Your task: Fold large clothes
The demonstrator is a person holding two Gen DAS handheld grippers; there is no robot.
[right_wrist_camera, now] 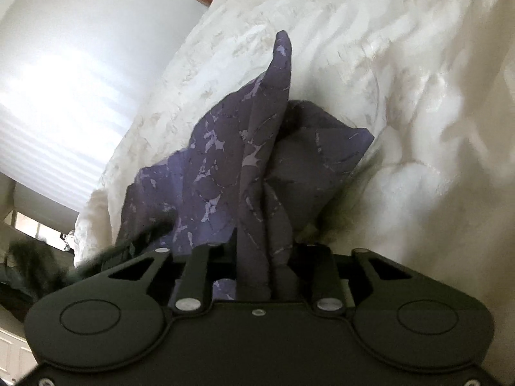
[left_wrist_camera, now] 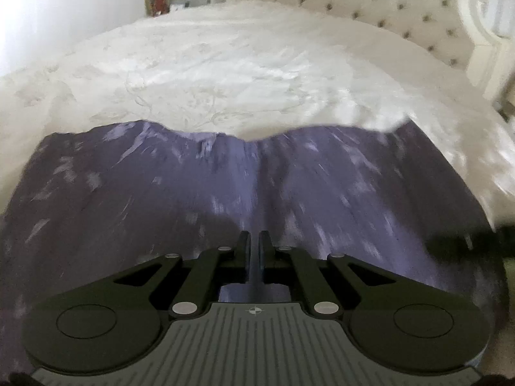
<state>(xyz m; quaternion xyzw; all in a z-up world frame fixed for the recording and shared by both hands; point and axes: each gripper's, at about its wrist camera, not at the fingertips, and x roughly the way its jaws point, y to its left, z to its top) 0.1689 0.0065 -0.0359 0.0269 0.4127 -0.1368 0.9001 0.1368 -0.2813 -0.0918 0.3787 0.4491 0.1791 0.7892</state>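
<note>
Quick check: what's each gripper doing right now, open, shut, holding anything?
Left gripper: shut, pinching an edge of the purple garment.
Right gripper: closed on a bunched fold of the purple garment.

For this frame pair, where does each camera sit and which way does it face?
Left wrist: on the left gripper, looking down its shut fingers across the purple garment and white bedspread toward the tufted headboard.
Right wrist: on the right gripper, tilted, bunched garment between its fingers.
Shared: garment, bedspread. No hand shows.
</note>
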